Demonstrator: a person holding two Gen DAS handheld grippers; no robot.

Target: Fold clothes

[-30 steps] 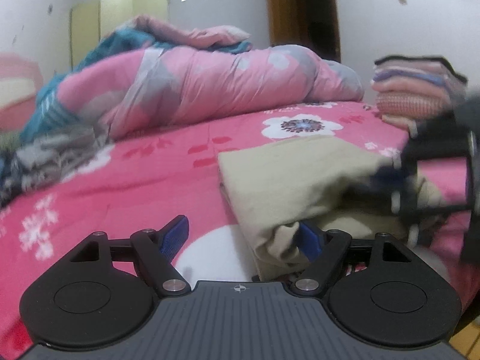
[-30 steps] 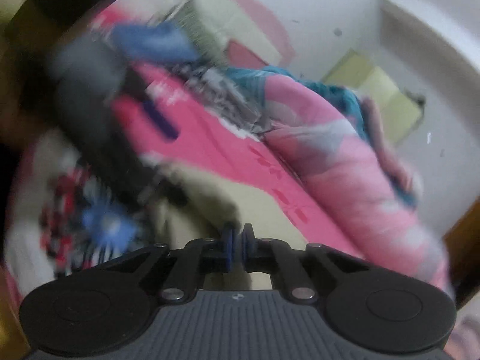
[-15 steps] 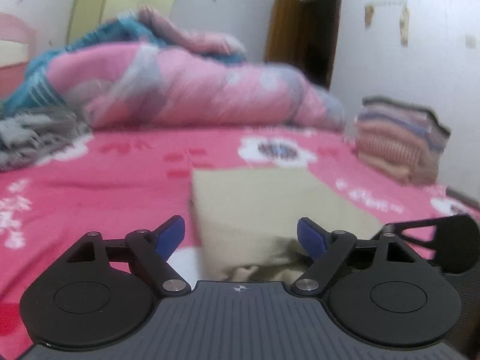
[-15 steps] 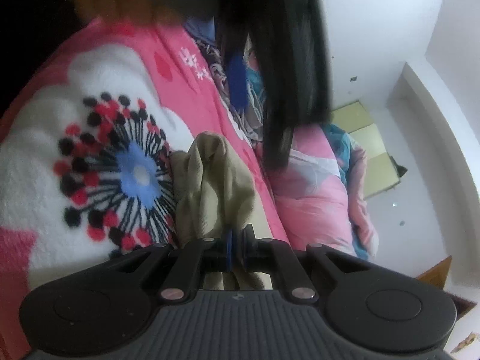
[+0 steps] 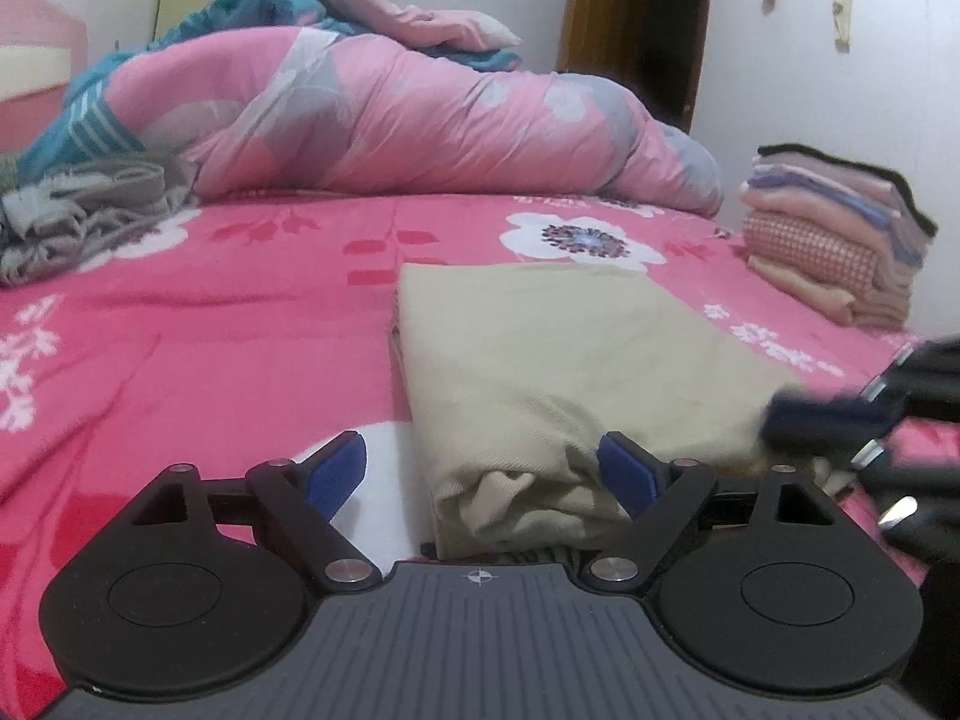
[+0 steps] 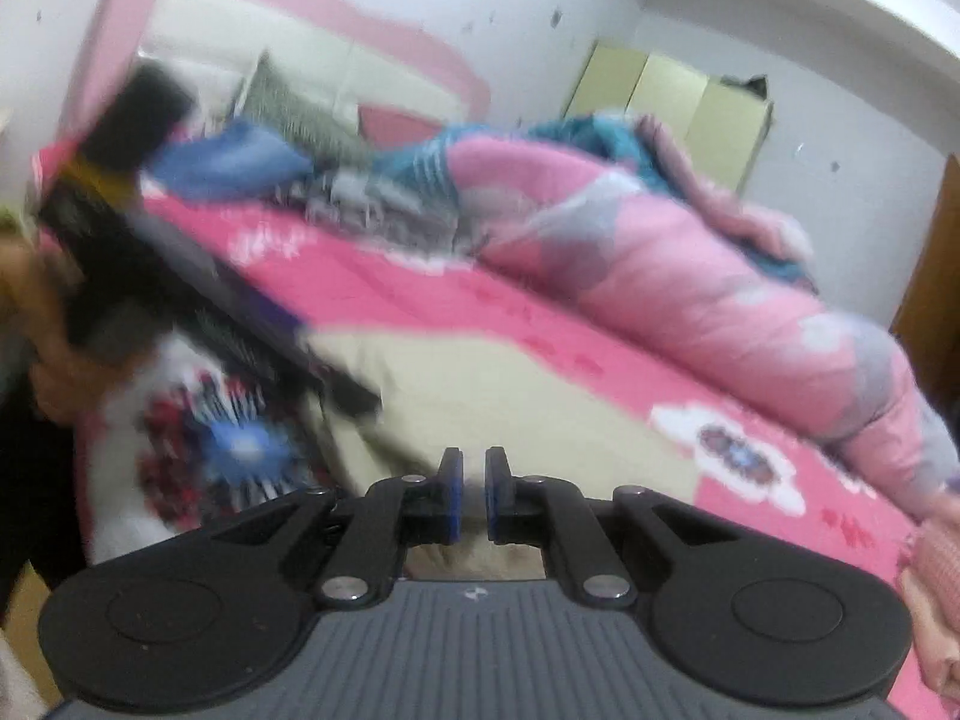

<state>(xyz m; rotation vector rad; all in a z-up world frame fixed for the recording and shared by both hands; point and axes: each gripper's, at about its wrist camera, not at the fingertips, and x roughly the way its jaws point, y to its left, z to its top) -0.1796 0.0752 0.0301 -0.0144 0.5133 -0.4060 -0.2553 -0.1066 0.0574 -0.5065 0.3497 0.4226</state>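
A beige garment [image 5: 540, 348] lies folded into a long rectangle on the pink flowered bed sheet [image 5: 210, 330]. My left gripper [image 5: 480, 468] is open at its near end, the bunched corner between the blue pads without contact. My right gripper [image 5: 840, 420] is a dark blur at the garment's near right corner. In the right wrist view my right gripper [image 6: 474, 492] has its pads a narrow gap apart over the beige garment [image 6: 510, 396], with cloth showing in the gap. My left gripper [image 6: 336, 384] crosses that view as a blur on the left.
A stack of folded clothes [image 5: 834, 240] stands at the bed's far right. A heaped pink quilt [image 5: 420, 114] runs along the back, with grey fringed cloth [image 5: 78, 210] at the left. A dark doorway [image 5: 648, 24] is behind. A person's hand [image 6: 36, 300] shows at the left edge.
The right gripper swung down from holding the bunched garment upright and now sits low over the flat cloth, its pads slightly wider apart. The left gripper stayed open at the near end.
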